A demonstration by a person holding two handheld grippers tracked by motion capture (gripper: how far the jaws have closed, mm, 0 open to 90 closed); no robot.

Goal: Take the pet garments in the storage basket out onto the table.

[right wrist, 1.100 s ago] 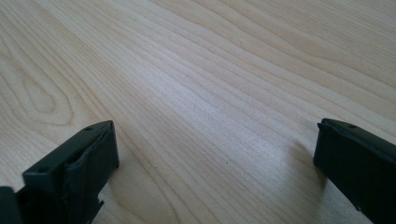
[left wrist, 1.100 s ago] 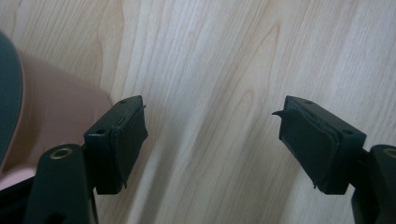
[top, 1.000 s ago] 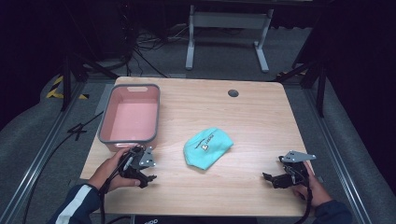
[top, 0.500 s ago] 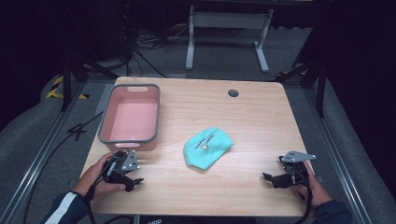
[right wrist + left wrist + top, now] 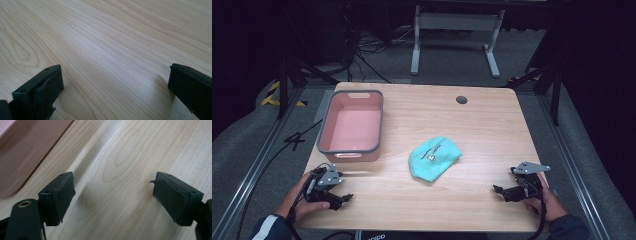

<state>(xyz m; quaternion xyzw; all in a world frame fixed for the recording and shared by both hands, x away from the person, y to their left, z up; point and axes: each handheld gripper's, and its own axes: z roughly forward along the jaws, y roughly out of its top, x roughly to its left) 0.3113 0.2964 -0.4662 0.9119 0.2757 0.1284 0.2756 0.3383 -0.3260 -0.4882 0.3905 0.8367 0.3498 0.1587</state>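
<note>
A pink tub (image 5: 352, 127) stands beside the teal cap (image 5: 433, 158) on the table (image 5: 472, 125).

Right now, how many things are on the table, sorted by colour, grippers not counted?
Pink: 1, the pink bin
Teal: 1, the teal cap
Total: 2, both on the wooden table

Left gripper (image 5: 343, 200): black body, grey three-cornered plate on top, black cable trailing off the near edge. Its black jaws have worn dark pads (image 5: 64, 197), small screw holes at the tips, one brass-ringed hole at the base. Right gripper (image 5: 499, 190): black too, same grey plate, black cable. Left sleeve (image 5: 271, 227) dark blue with a white stripe; right sleeve (image 5: 568, 229) dark blue.
</note>
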